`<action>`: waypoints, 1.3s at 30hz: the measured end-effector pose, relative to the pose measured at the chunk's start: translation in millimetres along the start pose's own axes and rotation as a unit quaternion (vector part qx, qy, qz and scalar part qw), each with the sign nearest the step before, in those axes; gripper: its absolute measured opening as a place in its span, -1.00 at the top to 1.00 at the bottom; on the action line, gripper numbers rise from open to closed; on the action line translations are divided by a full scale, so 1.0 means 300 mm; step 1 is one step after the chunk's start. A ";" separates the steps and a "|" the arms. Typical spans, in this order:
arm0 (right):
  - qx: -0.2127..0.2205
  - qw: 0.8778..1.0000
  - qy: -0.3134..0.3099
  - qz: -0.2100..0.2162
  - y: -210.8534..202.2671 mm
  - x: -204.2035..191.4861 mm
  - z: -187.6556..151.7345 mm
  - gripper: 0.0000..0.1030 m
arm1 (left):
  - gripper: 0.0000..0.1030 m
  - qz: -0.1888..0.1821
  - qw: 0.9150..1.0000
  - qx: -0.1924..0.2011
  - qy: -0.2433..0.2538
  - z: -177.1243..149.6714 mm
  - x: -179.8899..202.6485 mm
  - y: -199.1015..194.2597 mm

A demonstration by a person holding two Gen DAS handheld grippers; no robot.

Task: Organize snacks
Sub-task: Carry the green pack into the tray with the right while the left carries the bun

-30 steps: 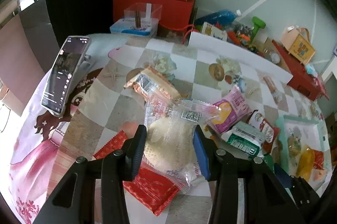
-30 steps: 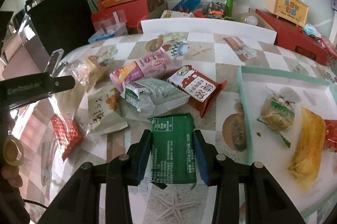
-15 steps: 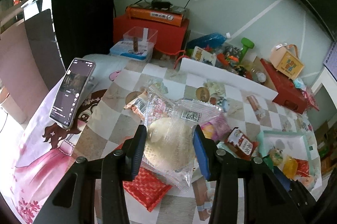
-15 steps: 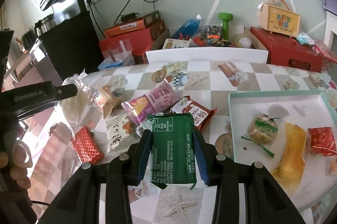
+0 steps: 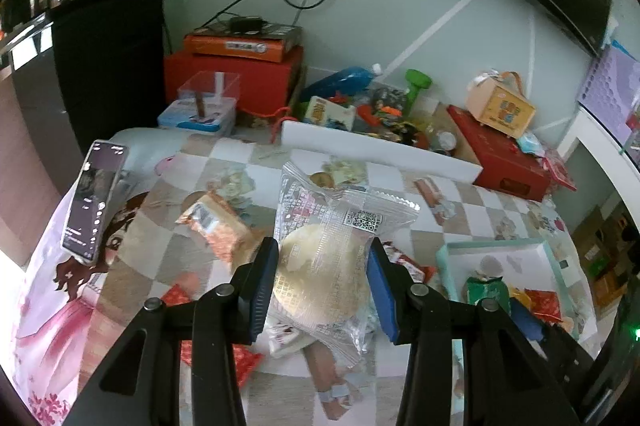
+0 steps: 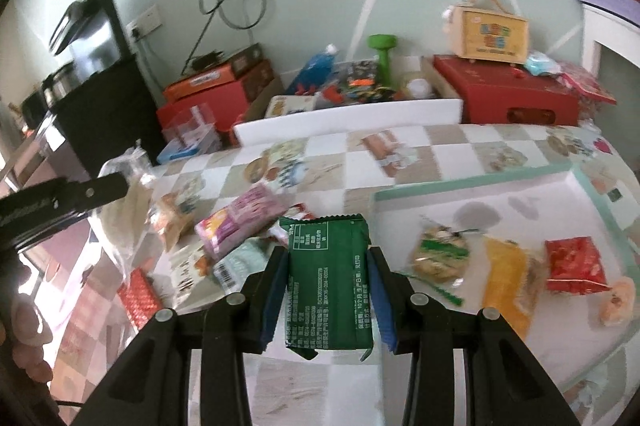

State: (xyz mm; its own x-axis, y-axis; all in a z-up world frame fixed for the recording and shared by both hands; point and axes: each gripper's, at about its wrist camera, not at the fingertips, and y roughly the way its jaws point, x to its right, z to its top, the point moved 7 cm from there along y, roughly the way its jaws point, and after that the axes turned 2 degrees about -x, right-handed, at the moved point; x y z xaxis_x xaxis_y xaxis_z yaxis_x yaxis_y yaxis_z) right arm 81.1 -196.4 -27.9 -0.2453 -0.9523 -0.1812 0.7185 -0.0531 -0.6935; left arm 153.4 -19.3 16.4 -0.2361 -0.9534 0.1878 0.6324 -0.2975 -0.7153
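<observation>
My left gripper is shut on a clear packet with a round pale cake, held above the checkered table. My right gripper is shut on a green snack packet, raised above the table just left of the mint-rimmed tray. The tray holds a cookie pack, a yellow packet and a red packet. Loose snacks lie on the table: a pink pack, an orange pack and a red foil pack. The left gripper's arm shows at the left of the right wrist view.
A phone stands propped at the table's left. A white board lines the far edge. Behind it sit red boxes, a green dumbbell, a small house-shaped box and a black cabinet.
Both grippers have risen and pulled back with their packets still held; the table and the snacks on it now look smaller and farther below.
</observation>
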 end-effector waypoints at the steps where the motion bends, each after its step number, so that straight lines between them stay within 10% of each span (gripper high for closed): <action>1: 0.002 1.000 0.006 -0.005 -0.006 0.022 0.006 0.18 | 0.11 -0.003 1.000 0.000 0.003 0.000 0.013 0.001; 21: 0.060 0.977 0.148 -0.140 -0.236 0.601 0.041 0.18 | 0.11 -0.071 0.993 -0.021 0.088 -0.063 0.368 0.044; 39: 0.043 0.959 0.215 -0.180 -0.260 0.831 -0.063 0.18 | 0.11 -0.115 0.976 -0.087 0.162 -0.263 0.669 0.206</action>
State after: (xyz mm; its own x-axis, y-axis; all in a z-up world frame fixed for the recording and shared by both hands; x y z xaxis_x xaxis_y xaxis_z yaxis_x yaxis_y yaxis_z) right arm -48.5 -424.1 -32.2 -0.7205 -0.6562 -0.2245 0.5826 -0.3972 -0.7091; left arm 86.7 -225.1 -43.2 -0.5968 -0.7874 0.1542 0.4059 -0.4621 -0.7885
